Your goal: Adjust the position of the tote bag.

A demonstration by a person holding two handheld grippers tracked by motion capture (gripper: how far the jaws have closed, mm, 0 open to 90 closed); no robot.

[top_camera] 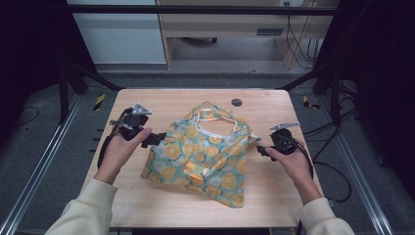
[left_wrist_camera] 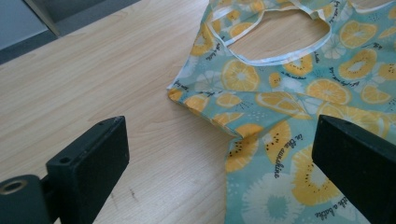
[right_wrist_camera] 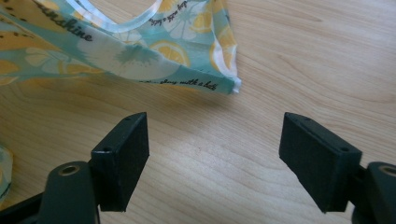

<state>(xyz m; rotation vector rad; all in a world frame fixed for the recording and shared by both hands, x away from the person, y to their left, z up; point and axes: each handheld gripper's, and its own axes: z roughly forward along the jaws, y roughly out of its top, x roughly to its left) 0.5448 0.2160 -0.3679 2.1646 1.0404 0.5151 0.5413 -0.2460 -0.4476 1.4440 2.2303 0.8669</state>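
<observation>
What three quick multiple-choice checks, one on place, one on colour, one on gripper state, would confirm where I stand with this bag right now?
1. Where does the fabric bag lie?
A. Mid-table, between both grippers
B. Hanging off the far edge
C. On the floor

2. What colours is the bag's print?
A. Red and black stripes
B. Teal with orange fruit slices
C. Plain white

3. How do the jaws of the left gripper and the right gripper stand?
A. Both shut on the bag
B. Left shut, right open
C. Both open, holding nothing

Answers: 1 A, the high view shows it on the table between them. 2 B, the print is plain in each view. 3 C, both gripper views show wide gaps.
</observation>
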